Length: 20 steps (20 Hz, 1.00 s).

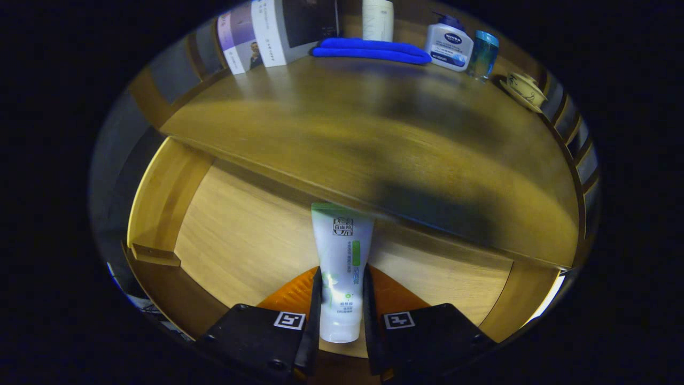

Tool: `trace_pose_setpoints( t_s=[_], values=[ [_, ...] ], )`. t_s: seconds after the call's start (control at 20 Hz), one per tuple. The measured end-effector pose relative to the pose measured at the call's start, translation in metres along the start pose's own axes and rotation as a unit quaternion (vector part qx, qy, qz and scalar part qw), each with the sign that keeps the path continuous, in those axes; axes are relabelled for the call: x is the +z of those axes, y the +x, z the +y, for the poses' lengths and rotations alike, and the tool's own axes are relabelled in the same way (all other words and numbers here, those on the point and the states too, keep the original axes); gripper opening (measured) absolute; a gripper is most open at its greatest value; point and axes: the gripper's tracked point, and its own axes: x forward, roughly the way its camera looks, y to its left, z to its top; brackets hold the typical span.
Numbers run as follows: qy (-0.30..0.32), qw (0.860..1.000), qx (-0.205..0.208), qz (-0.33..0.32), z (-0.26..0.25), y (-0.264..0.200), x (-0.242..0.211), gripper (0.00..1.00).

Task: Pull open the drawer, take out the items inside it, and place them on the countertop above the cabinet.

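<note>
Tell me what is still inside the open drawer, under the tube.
The drawer shows a bare wooden floor. The tube is clamped between the gripper fingers above it. The countertop covers the drawer's back part, and the tube and fingers hide a strip of floor, so those stay unknown.

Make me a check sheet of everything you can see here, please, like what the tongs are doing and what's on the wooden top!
Surface: wooden countertop, bare at the front, things standing only along its back edge.
Job's things: drawer pulled open below the countertop; white tube held over the drawer.
Clutter: books, folded blue cloth, white container, pump bottle, blue-capped bottle, small cup, all at the back.
Grippers: tongs shut on the white tube, one finger on each side.
Cables: nothing seen.
Surroundings: wooden rails beside the countertop.
</note>
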Motion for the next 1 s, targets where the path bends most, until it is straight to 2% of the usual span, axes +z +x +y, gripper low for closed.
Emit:
trace_pose_setpoints(
  t_s=[0.25,0.75,1.0],
  values=[
    [-0.03,0.999,0.006,-0.032,0.014,-0.025,-0.007,0.39],
    [-0.01,0.992,0.037,-0.123,0.02,-0.099,0.001,0.39],
    [0.029,0.982,0.058,-0.18,0.015,-0.131,0.028,0.39]
  ],
)
